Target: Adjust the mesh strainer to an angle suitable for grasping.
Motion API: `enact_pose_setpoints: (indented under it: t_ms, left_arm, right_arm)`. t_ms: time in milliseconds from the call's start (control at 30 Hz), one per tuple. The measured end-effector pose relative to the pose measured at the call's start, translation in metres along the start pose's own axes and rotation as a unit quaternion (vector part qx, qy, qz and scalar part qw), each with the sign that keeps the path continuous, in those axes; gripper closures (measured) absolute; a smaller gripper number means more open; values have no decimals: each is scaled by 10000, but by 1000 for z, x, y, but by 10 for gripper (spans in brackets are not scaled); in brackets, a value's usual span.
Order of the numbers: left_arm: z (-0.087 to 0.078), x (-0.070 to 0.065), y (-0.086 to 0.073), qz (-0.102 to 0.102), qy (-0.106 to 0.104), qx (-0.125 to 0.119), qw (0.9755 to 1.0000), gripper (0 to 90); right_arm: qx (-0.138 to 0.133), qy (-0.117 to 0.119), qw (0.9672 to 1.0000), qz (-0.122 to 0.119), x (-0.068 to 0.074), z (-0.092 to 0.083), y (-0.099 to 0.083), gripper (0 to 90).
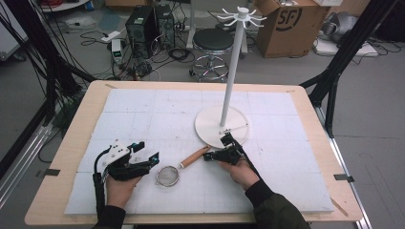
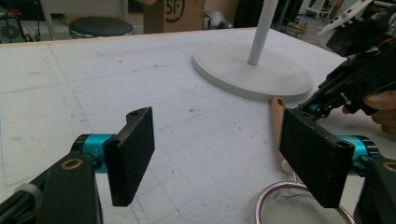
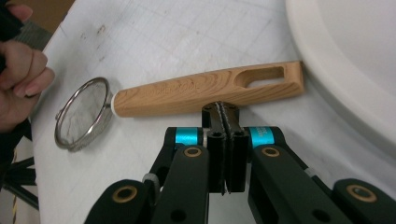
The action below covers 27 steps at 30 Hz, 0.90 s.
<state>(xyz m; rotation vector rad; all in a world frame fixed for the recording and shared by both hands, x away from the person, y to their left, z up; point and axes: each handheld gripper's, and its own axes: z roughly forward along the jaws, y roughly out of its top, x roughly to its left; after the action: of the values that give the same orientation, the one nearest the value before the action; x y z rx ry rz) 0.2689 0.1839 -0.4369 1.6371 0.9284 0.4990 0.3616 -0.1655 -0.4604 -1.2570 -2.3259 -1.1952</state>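
White table [image 1: 143, 109], stand [image 1: 222, 125], strainer [image 1: 168, 175]

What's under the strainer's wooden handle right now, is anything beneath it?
The wooden handle lies flat on the white foam mat, its slotted end by the stand's base. The shut right gripper sits beside it; the contact underneath is hidden.

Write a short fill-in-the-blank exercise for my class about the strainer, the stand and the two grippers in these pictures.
1. The strainer has a handle made of ____.
2. The left gripper has its jaws ____.
3. The right gripper has its jaws ____, their tips beside the handle.
4. The white stand has a ____ base.

Missing words: wood; open; shut; round
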Motion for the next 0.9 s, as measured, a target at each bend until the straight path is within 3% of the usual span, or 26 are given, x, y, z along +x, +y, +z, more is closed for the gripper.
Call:
enact_pose_setpoints:
  t_ms: [533, 600, 767, 900]
  left_arm:
    - [0, 0, 1, 4, -5, -31, 10000, 276]
    - [0, 0, 1, 9, -5, -30, 10000, 276]
    - [0, 1, 0, 5, -23, -15, 10000, 277]
    - [0, 0, 0, 18, -15, -4, 10000, 277]
  right_arm:
    - [-216, -10, 9997, -86, 2, 12, 7, 887]
    - [-184, 187, 9996, -79, 3, 8, 5, 702]
    - [-421, 99, 9979, -490, 10, -25, -14, 467]
    - [-574, 37, 9972, -474, 3, -56, -35, 400]
